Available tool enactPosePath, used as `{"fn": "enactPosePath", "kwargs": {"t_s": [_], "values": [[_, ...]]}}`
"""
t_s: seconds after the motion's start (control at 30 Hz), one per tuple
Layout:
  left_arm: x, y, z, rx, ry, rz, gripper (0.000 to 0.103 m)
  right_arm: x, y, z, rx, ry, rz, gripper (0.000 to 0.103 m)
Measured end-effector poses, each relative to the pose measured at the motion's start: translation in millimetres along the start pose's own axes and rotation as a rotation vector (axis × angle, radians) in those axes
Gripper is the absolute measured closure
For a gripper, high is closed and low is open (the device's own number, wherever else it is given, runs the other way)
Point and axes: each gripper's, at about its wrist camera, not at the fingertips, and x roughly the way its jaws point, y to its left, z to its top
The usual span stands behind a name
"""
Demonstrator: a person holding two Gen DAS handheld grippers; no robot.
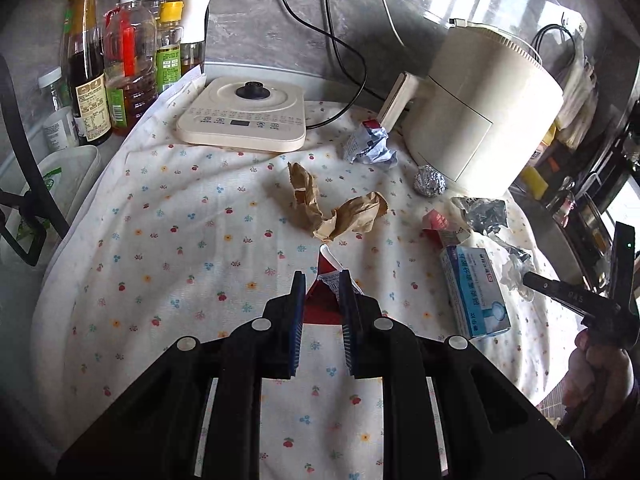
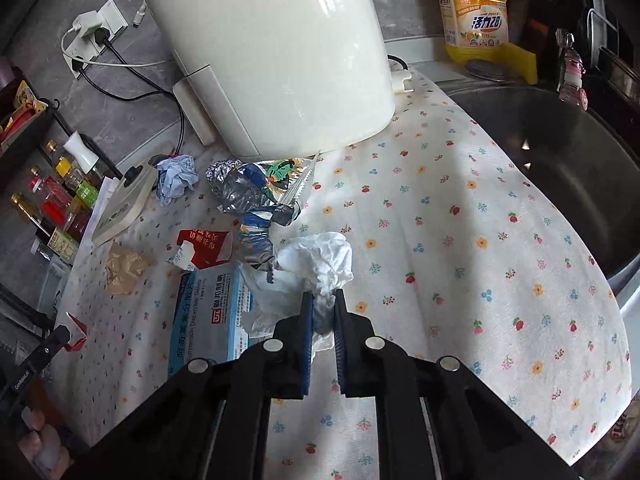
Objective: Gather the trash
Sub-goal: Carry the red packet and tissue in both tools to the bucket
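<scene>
My left gripper (image 1: 323, 280) is shut on a red and white torn carton scrap (image 1: 322, 304) just above the flowered cloth (image 1: 168, 264). My right gripper (image 2: 323, 300) is shut on a crumpled white tissue (image 2: 320, 260). Other trash lies on the cloth: crumpled brown paper (image 1: 336, 208), a blue-white paper ball (image 1: 370, 144), a foil ball (image 1: 430, 181), a silver snack wrapper (image 2: 260, 204), a red and white carton piece (image 2: 204, 248) and a blue medicine box (image 2: 208, 316). The right gripper shows at the right edge of the left wrist view (image 1: 532, 280).
A cream air fryer (image 2: 280, 52) stands at the back. A cream kettle base (image 1: 244, 116) and several sauce bottles (image 1: 116, 64) stand at the back left. A steel sink (image 2: 560, 168) lies right, with a yellow detergent bottle (image 2: 474, 16) behind it. Cables run to a wall socket (image 2: 96, 32).
</scene>
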Motion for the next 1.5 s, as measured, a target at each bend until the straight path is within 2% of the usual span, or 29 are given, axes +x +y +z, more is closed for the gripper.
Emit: {"fn": "enactPosePath", "kwargs": {"t_s": [0.23,0.63,0.9,1.17,1.5], "values": [[-9,-37,-11,0.038,0.003,-0.068,0.086,-55,-24,-28,0.035,-0.04,-0.025,0.093],[-20,-138,-41,0.196,0.035,-0.247,0.086,-145,-88,-88,0.141,-0.105,-0.128,0.093],[-23,-205,-63,0.303,0.073,-0.362,0.086,-196,-136,-135,0.255,-0.137,-0.219,0.093],[-26,-277,-105,0.431,0.141,-0.479,0.086,-240,-192,-194,0.399,-0.137,-0.32,0.092],[-35,-357,-172,0.578,0.235,-0.591,0.086,-286,-247,-273,0.554,-0.127,-0.418,0.092]]}}
